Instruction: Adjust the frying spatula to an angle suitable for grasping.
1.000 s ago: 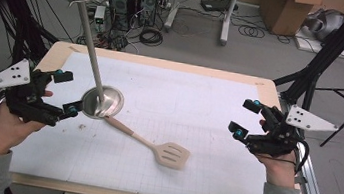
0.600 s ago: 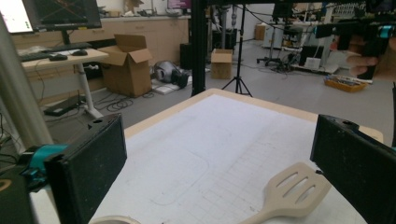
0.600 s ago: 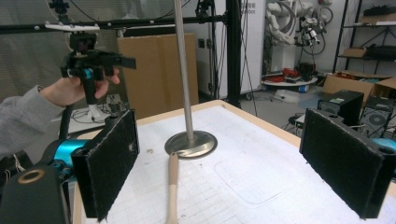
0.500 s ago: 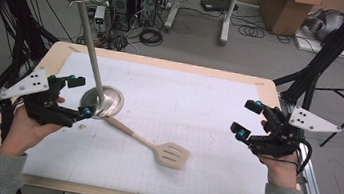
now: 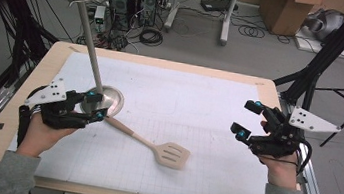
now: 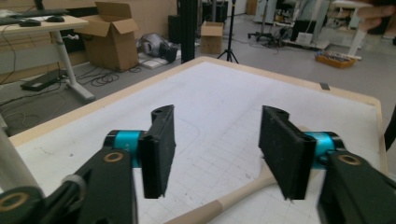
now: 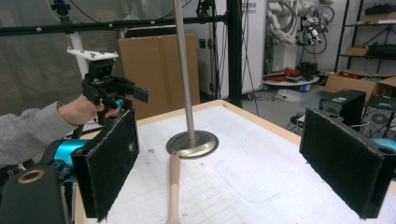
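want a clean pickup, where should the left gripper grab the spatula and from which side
Grip the spatula on its thin round handle near the end by the stand base, coming down from above. It lies flat; the left gripper, jaws just closing, straddles that end without pressing it.

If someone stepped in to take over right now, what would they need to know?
Left tool: jaws have just been closing, lowered over the spatula handle end, pads not yet on it.
Right tool: open, empty, hovering at the table's right side.
Spatula: flat on the white mat, handle end beside the metal stand base, blade toward the middle.
Done: left tool brought to the handle.
Left: close on the handle and lift; nothing is picked up yet.
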`<act>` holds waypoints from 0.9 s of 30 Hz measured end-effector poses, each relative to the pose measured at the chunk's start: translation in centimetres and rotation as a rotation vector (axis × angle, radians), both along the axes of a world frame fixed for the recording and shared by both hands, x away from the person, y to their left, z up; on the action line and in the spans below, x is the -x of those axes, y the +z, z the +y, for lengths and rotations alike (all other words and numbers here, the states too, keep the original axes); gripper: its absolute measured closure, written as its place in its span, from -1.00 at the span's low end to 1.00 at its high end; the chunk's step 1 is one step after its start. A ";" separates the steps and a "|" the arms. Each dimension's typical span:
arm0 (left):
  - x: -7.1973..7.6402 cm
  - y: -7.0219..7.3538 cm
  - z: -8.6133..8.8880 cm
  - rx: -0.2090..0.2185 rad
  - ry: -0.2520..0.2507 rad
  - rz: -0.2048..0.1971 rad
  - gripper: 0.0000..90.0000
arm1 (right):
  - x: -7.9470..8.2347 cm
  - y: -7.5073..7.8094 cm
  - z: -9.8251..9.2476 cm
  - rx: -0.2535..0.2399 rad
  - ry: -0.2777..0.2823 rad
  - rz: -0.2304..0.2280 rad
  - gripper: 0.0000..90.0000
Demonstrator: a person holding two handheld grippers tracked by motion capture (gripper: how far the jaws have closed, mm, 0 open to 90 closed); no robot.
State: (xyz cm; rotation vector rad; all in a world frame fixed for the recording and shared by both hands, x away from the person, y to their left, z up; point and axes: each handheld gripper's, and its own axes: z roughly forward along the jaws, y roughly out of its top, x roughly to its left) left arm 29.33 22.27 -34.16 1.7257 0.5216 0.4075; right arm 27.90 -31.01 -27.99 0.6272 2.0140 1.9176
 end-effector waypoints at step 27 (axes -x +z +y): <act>-2.5 -5.6 -1.2 -0.111 -0.085 0.094 0.99 | -0.1 -0.3 0.7 0.010 0.027 -0.012 -0.76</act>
